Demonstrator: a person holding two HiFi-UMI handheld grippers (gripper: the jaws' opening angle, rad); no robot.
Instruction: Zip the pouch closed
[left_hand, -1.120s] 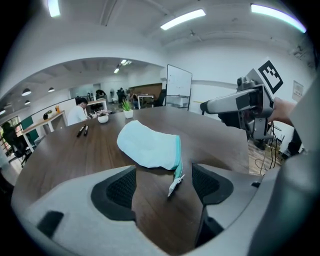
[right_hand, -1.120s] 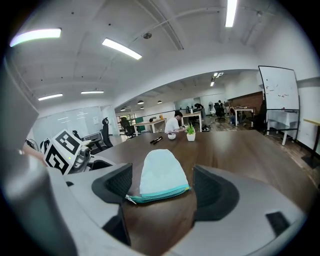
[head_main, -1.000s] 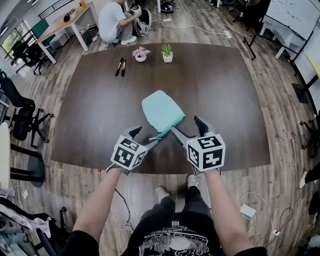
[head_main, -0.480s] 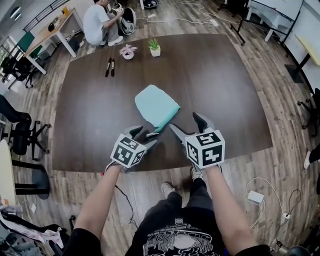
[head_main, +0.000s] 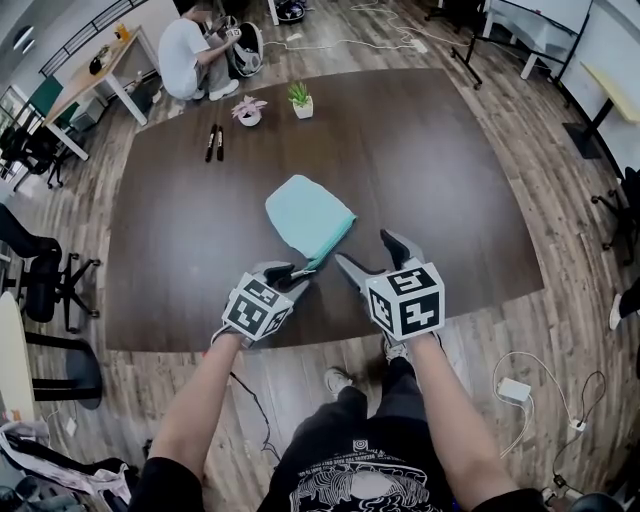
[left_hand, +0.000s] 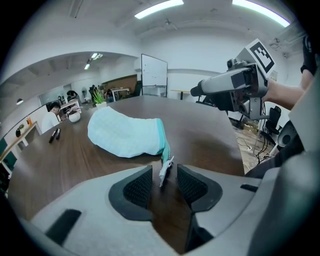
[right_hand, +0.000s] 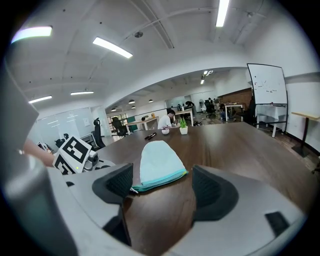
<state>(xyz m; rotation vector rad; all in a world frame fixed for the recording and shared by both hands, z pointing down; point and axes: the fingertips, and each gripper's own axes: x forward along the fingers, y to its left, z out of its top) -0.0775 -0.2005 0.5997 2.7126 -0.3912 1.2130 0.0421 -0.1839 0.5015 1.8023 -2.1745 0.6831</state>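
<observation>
The left tool points down at the near corner of the pale turquoise pouch. Its jaws have just been closing and now stand partly apart. The zipper pull sticks up in the gap between its pads, with a sliver of space on either side, so the pads do not yet press on it. Just beyond that tool's tips, the pouch lies flat on the dark wooden surface, its darker teal zip edge turned toward both tools.

The right tool hovers just beside the left one with its jaws wide apart and nothing gripped. Ahead of its open jaws lies the zip edge of the pouch, its pull end nearer the left-hand jaw.
</observation>
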